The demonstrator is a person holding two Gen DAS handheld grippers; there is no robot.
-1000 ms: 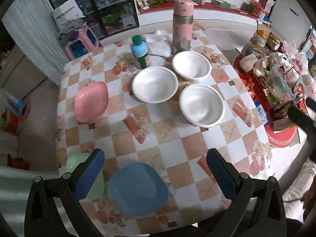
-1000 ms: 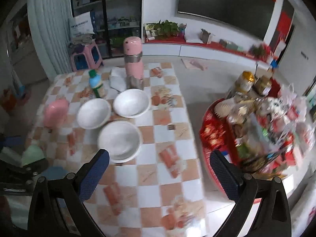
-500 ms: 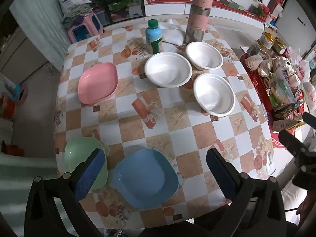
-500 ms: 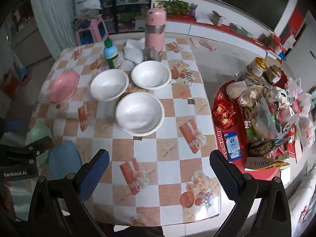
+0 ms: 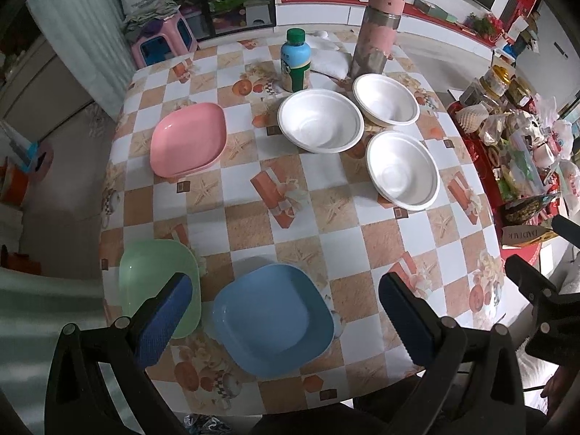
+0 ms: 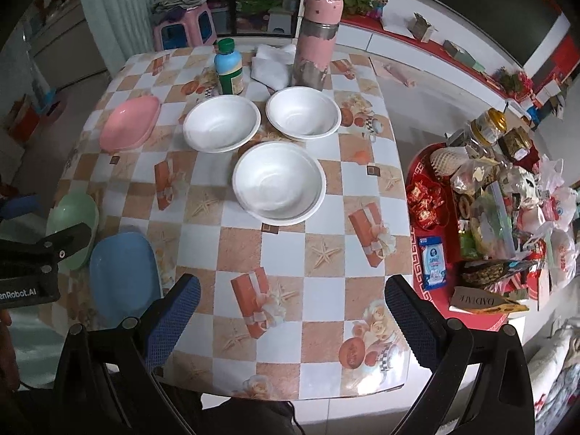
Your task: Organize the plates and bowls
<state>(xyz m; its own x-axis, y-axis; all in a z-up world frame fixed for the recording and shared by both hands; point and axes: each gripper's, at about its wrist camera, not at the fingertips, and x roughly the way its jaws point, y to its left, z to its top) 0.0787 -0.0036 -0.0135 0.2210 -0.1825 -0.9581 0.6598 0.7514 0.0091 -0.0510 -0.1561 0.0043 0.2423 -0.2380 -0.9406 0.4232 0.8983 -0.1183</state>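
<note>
A: Nearest items?
B: Left gripper [image 5: 284,311], jaws spread wide, holding nothing, above the near table edge. Right gripper [image 6: 291,311], likewise wide apart and empty, above the table's [image 6: 328,359] near right part.

A: Plates?
B: Three, left side. Blue plate [image 5: 273,320] nearest, at the near edge between the left gripper's fingers [image 5: 163,320] in the left wrist view. Green plate [image 5: 154,268] just beside it to the left, at the table's corner; whether the two touch cannot be told. Pink plate [image 5: 188,139] farther back, well apart from both.

A: Bowls?
B: Three white, clustered centre-right. Near bowl [image 6: 278,183] foremost; left bowl [image 6: 221,122] and right bowl [image 6: 303,112] behind it, rims close together.

A: Beyond those?
B: Green-capped bottle [image 6: 229,67] upright behind the left bowl; pink thermos [image 6: 317,41] upright behind the right bowl; white cloth [image 6: 270,63] between them.

A: Off the table?
B: Red tray of packaged snacks [image 6: 431,239], to the right.
</note>
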